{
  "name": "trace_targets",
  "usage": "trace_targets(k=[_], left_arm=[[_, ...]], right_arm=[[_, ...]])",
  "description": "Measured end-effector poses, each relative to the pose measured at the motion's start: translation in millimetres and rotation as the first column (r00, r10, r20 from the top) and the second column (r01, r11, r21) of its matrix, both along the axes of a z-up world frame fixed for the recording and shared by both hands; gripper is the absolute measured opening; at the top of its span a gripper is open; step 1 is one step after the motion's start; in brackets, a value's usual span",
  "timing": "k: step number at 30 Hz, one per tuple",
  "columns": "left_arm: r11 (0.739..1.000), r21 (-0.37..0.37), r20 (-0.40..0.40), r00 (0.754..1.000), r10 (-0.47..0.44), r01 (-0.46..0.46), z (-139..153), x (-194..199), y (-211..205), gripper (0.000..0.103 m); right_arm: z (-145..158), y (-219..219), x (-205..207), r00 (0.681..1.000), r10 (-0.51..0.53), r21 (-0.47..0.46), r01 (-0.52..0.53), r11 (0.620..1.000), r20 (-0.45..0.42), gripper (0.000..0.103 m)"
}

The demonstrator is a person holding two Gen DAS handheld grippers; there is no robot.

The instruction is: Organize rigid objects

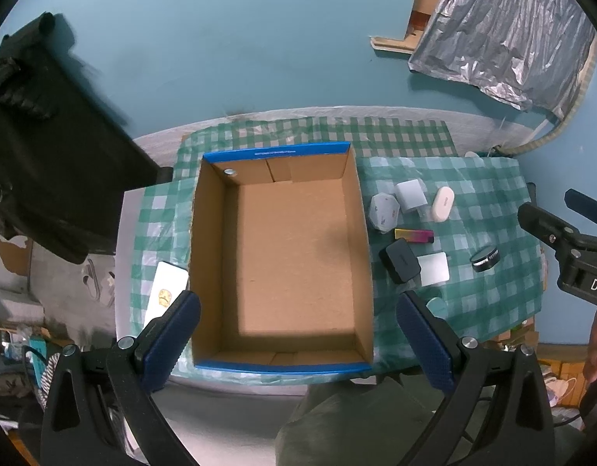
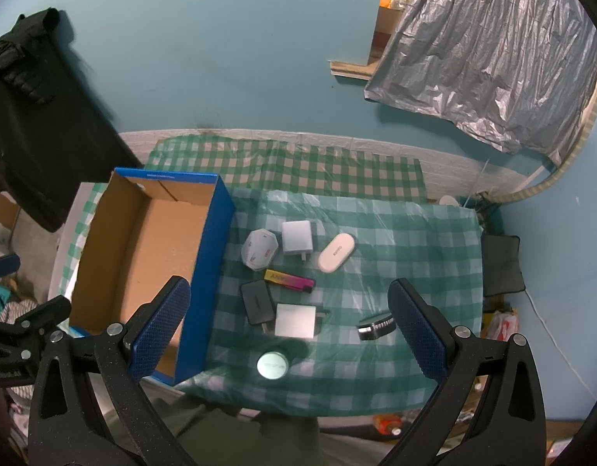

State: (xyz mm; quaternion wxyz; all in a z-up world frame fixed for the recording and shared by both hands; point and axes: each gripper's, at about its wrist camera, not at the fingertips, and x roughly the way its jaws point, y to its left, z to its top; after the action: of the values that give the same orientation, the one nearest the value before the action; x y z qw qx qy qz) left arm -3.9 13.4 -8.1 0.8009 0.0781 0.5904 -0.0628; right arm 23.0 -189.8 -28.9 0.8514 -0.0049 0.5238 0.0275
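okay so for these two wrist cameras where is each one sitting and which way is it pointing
Left wrist: held above the near edge of the cardboard box, looking down into it; its own blue fingers show spread apart, and the right gripper enters at the right edge.
Right wrist: held above the near edge of the checkered cloth, looking down at the small items; its fingers are apart.
Shared: box, black case, white oval case.

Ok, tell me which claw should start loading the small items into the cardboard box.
Right claw: it hangs open over the cluster, the white square charger between its fingers. The left claw is open over the empty cardboard box.
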Motion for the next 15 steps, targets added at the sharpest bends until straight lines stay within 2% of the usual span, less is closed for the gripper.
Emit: trace_targets(k=[15], left_arm=[[1.0, 0.0, 0.001, 1.0, -0.002, 0.002, 0.4, -0.8, -1.7, 0.101]], right_arm=[[0.6, -2.2, 0.6, 1.0, -0.004, -0.003, 0.004, 1.0, 0.004, 0.101]])
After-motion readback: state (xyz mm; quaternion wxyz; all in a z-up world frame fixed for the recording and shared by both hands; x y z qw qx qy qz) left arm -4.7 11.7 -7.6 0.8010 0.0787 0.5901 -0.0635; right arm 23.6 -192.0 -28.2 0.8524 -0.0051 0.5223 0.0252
